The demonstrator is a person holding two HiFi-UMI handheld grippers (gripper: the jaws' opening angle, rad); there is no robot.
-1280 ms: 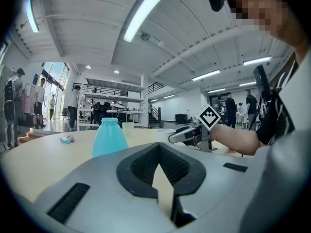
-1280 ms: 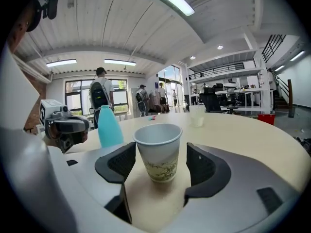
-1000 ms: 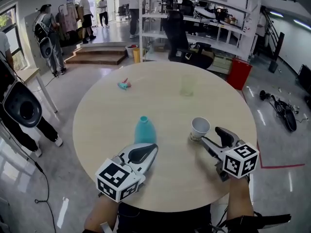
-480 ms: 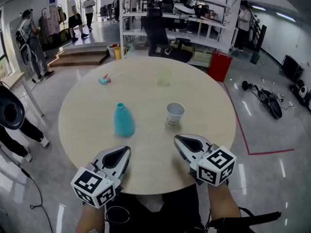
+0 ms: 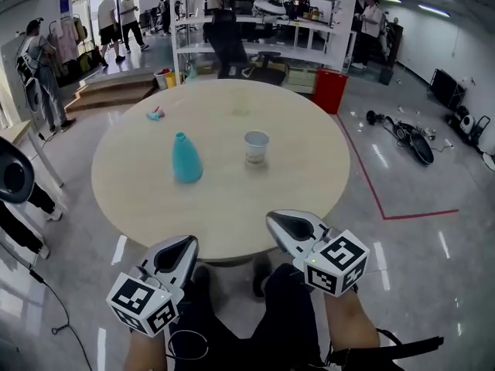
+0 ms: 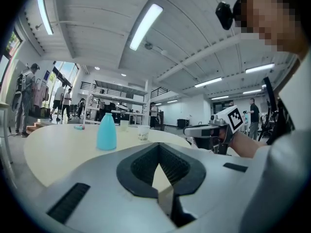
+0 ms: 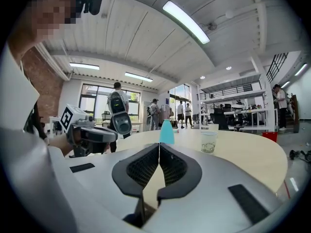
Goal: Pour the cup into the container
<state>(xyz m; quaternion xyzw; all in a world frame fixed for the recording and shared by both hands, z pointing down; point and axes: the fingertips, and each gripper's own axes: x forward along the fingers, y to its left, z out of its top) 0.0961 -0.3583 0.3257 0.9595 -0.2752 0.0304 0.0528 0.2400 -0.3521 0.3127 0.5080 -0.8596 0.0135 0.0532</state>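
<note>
**Both grippers empty and back from the table, cup not yet taken**

Head view: our left gripper point(image 5: 186, 244) and right gripper point(image 5: 275, 220) hang at the near edge of the round pale wooden table point(image 5: 139, 199), each with its fingers pressed together on nothing. The white paper cup point(image 5: 256, 146) stands upright well ahead of the right fingertips and a little to their left. The teal bottle-shaped container point(image 5: 186, 158) stands well ahead of the left fingertips.

Left gripper view: the left gripper point(image 6: 158, 146) shows its pads meeting at the tip with nothing between them. The cup point(image 6: 143, 132) sits far beyond the fingertips, just left of their line. The container point(image 6: 106, 131) is further left.

Right gripper view: the right gripper point(image 7: 159, 146) is likewise closed and empty. The container point(image 7: 166, 131) rises just above the fingertips in the distance, and the cup point(image 7: 208, 141) is off to their right.

We judge the cup light and thin-walled, easy to crush or tip. We would open the right fingers wide and close gently on the mid-wall, below the rim. What it holds we cannot see. The container's neck looks narrow, so the pour will want a slow tilt close over the mouth.
</note>
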